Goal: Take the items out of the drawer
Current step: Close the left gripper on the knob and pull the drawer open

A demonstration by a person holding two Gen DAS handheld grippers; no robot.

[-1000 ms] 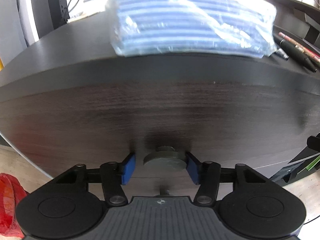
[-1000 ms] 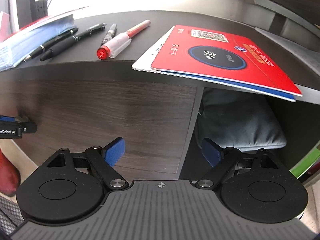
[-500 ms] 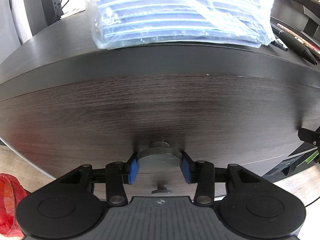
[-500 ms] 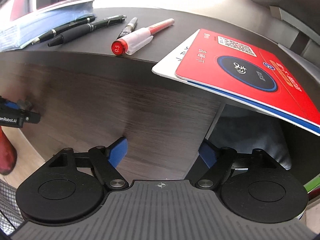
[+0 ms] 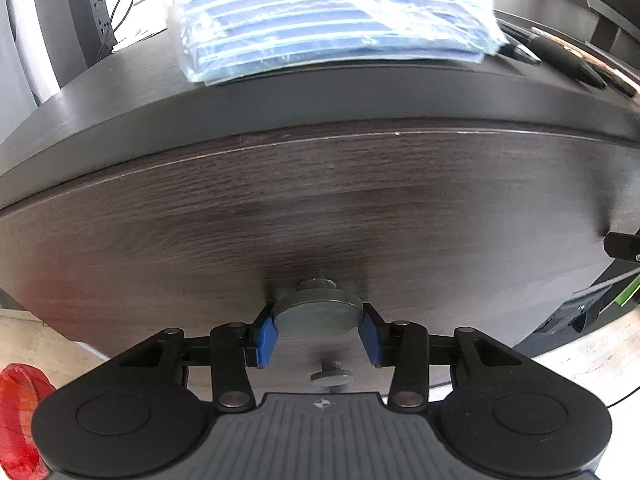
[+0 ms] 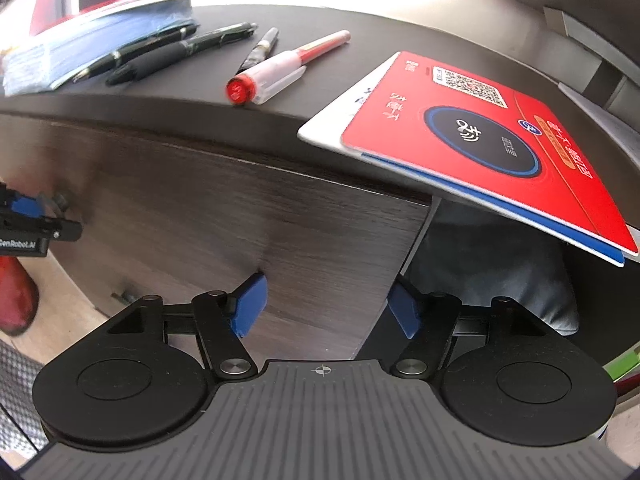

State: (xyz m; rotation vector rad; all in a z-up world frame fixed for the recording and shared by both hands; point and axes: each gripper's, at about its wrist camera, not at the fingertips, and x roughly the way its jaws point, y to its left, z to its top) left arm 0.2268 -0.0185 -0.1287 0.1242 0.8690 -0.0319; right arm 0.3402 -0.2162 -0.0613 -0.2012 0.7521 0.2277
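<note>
A dark wood drawer front [image 5: 320, 216] fills the left wrist view under the desk top. My left gripper [image 5: 319, 332] is shut on the round grey drawer knob [image 5: 319, 314], blue pads against both its sides. The drawer front stands a little out from the desk edge. In the right wrist view my right gripper [image 6: 326, 312] is open and empty, close to the right end of the same drawer front [image 6: 240, 216]. The left gripper [image 6: 28, 220] shows there at the far left edge on the knob. The drawer's inside is hidden.
On the desk top lie a plastic-wrapped blue stack [image 5: 336, 12], several pens [image 6: 180, 48], a red marker [image 6: 280, 68] and a red card over a white one [image 6: 480, 140] overhanging the edge. A second knob [image 5: 332, 376] sits below. A red object [image 5: 16, 412] is on the floor at left.
My left gripper closed on the knob and the drawer front has come slightly toward me. My right gripper moved closer to the drawer's right end, still open.
</note>
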